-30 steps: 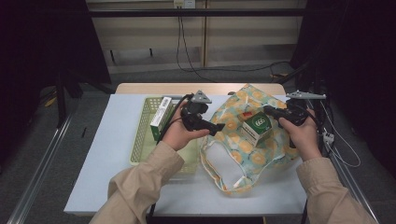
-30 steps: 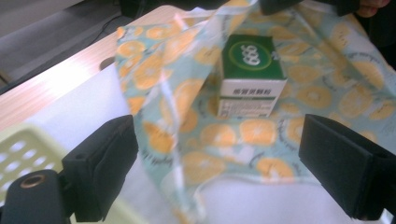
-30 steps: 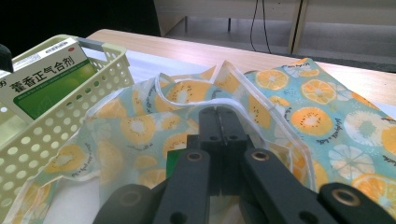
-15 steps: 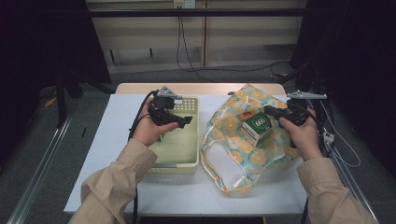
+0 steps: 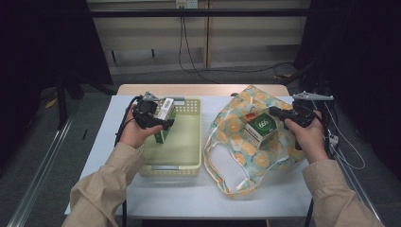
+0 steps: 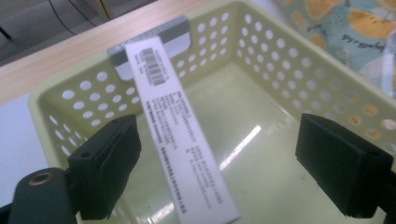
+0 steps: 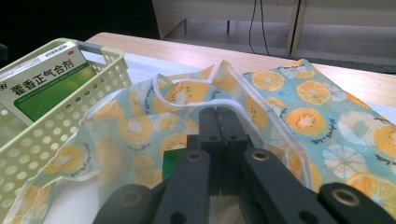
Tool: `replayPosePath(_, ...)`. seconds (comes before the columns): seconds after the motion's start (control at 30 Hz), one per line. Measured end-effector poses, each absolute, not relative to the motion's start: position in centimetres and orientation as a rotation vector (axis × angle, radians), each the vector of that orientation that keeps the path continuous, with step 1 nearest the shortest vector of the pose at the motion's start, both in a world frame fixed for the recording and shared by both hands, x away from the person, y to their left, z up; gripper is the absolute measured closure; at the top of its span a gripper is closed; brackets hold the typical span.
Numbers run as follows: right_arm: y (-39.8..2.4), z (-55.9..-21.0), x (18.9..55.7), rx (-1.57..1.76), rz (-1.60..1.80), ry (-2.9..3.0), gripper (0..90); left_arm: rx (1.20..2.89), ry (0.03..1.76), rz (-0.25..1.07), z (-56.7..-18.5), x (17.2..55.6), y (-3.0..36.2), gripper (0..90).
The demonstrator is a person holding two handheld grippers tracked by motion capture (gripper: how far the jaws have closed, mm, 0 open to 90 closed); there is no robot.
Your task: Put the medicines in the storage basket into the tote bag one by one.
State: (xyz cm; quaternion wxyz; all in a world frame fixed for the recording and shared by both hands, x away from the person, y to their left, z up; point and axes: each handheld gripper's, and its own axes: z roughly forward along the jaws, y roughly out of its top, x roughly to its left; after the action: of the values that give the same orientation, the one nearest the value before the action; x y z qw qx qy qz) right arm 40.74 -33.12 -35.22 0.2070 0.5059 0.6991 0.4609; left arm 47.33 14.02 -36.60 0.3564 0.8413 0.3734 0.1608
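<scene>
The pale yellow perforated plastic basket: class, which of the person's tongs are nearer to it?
Left. The left tongs are over the pale yellow perforated plastic basket, jaws open around a slim white box. The right tongs are off to its side, shut on the fruit-print fabric bag.

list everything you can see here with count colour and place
basket: 1, pale yellow-green, perforated walls, on the table left of centre
medicine box: 1, white and green, standing tilted in the basket between the left gripper's open jaws
fruit-print bag: 1, teal with orange slices, on the table right of the basket
green box: 1, green and white, at the bag's opening
table: 1, white top, wood far edge
left gripper: 1, black, over the basket
right gripper: 1, black, shut on the bag's edge
sleeves: 2, tan, bottom of the high view
</scene>
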Motion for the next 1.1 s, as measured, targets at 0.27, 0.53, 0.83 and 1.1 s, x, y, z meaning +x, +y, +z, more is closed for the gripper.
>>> replayPosePath(0.27, -33.2, -35.2, 40.7, 1.412, 1.283, 1.948, 90.0, 2.187, 1.060, 0.407, -38.3, 47.7, 14.6, 20.5)
replayPosePath(0.53, -33.3, -35.2, 40.7, 1.411, 1.285, 1.942, 90.0, 2.206, 1.130, 0.365, -38.4, 47.7, 14.4, 45.6)
replayPosePath(0.83, -33.3, -35.2, 40.6, 1.411, 1.284, 1.945, 90.0, 2.214, 1.158, 0.333, -38.6, 47.6, 13.9, 62.2)
replayPosePath(1.1, -33.4, -35.1, 40.6, 1.411, 1.287, 1.940, 90.0, 2.119, 1.117, 0.301, -36.6, 46.8, 13.9, 62.6)
